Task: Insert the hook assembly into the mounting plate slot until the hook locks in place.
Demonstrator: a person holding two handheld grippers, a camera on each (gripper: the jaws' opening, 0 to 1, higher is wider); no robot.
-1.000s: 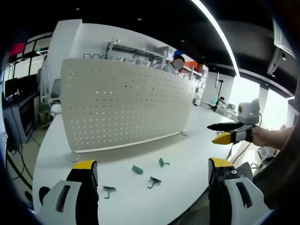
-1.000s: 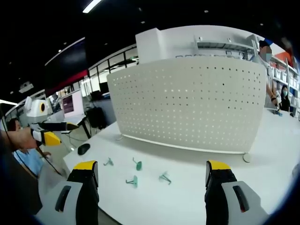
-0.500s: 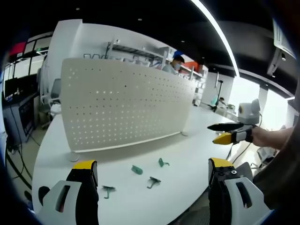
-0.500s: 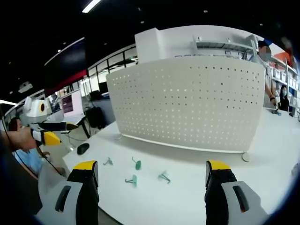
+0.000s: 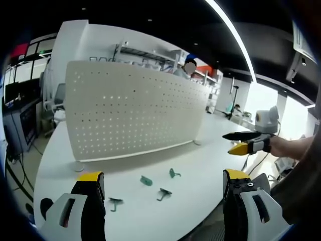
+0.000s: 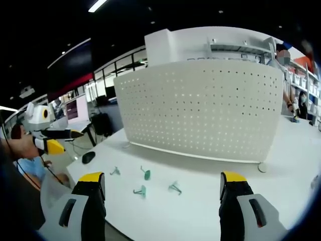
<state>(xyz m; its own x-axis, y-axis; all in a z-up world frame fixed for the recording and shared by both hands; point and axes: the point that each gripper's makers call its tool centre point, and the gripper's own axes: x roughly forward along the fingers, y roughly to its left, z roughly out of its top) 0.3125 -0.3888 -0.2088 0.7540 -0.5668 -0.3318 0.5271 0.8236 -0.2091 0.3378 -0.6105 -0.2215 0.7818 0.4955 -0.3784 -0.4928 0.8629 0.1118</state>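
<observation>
A white perforated mounting plate [image 5: 130, 113] [image 6: 200, 108] stands upright on the white table [image 5: 200, 160] [image 6: 200, 211]. Several small green hooks lie on the table in front of it, such as hooks [image 5: 146, 181], [image 5: 174, 173], [image 5: 164, 193], [image 5: 115, 203] and hooks [image 6: 146, 173], [image 6: 140, 191], [image 6: 174, 188], [image 6: 115, 171]. My left gripper [image 5: 159, 201] is open above the near table edge, nothing between its jaws. My right gripper [image 6: 159, 201] is open too, empty. The right gripper [image 5: 246, 142] appears at the right of the left gripper view, the left gripper [image 6: 52, 140] at the left of the right gripper view.
A black computer mouse [image 6: 88, 158] [image 5: 46, 207] lies on the table's end. People stand behind the plate near metal shelving [image 5: 150, 54]. A hand [image 5: 286, 146] holds the far gripper. Desks and monitors [image 6: 75, 113] fill the room behind.
Both views have shifted only slightly. The hooks and plate lie as before, and both grippers stay open.
</observation>
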